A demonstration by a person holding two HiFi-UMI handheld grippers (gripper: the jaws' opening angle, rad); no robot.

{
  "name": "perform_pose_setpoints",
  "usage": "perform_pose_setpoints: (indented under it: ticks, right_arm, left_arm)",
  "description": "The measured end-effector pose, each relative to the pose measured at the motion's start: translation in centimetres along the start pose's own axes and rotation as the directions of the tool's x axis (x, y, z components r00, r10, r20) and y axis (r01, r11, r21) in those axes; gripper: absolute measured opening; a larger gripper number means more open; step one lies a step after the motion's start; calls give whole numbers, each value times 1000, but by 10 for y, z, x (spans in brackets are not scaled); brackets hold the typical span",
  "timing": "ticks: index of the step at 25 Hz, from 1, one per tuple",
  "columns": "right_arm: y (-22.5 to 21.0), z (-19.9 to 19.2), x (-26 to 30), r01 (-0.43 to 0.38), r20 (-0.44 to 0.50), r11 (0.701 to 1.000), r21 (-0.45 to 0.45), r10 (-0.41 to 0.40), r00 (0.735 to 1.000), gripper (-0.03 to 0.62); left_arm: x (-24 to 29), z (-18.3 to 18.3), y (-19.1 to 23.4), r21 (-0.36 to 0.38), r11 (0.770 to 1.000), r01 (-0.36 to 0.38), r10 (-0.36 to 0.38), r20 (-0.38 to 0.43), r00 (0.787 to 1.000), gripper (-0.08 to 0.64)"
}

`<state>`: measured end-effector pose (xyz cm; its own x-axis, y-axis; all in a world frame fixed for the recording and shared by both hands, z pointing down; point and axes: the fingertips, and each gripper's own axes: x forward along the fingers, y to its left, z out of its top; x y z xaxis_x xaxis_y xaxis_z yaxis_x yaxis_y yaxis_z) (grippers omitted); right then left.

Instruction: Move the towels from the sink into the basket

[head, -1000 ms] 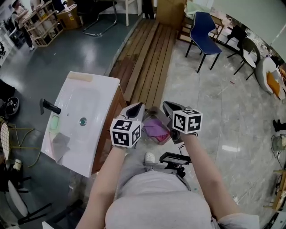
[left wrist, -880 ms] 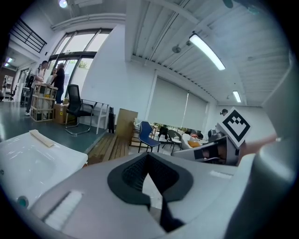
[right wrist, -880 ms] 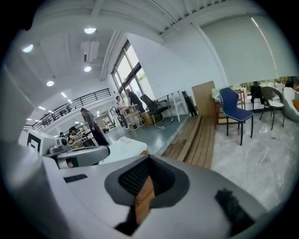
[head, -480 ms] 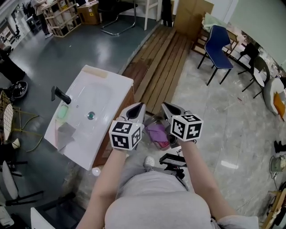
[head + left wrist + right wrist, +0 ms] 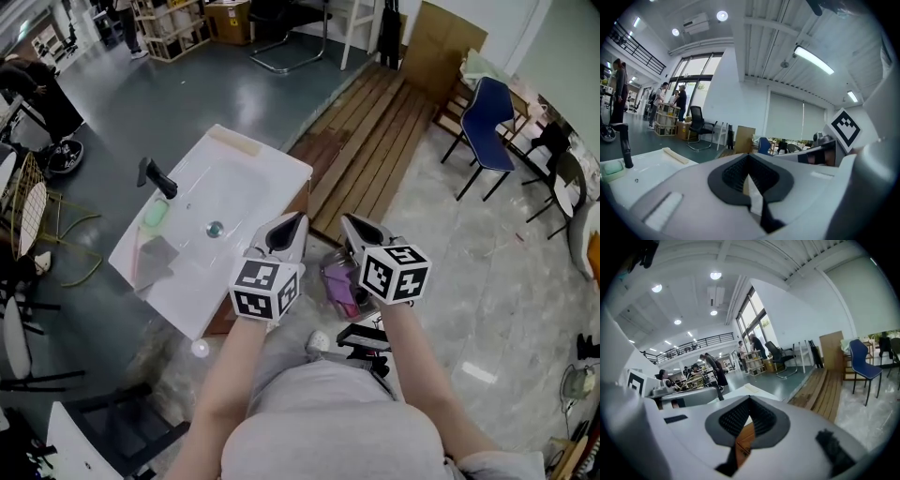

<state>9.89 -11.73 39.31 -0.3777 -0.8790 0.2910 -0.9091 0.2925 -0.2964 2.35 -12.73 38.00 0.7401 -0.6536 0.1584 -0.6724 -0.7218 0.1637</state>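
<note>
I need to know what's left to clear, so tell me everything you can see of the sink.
The sink is a white rectangular top with a shallow basin, set on a brown wooden cabinet. A black faucet stands at its left side and a round drain sits mid-basin. A green item lies beside the faucet, a grey towel on the near left corner, a beige strip along the far edge.

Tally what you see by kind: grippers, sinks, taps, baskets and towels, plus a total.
Grippers: 2, left gripper and right gripper
Sink: 1
Tap: 1
Basket: 1
Towels: 2, grey towel and purple towel
Total: 7
</note>
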Motion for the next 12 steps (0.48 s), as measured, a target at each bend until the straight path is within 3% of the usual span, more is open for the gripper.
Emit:
perform_pose_setpoints:
  ticks: [12]
  right_arm:
    - [69,2,55,-152,-32,987,-46,151,988,18]
  left_arm:
    - [-49,5,67,-18,987,-162,162,26,986,5]
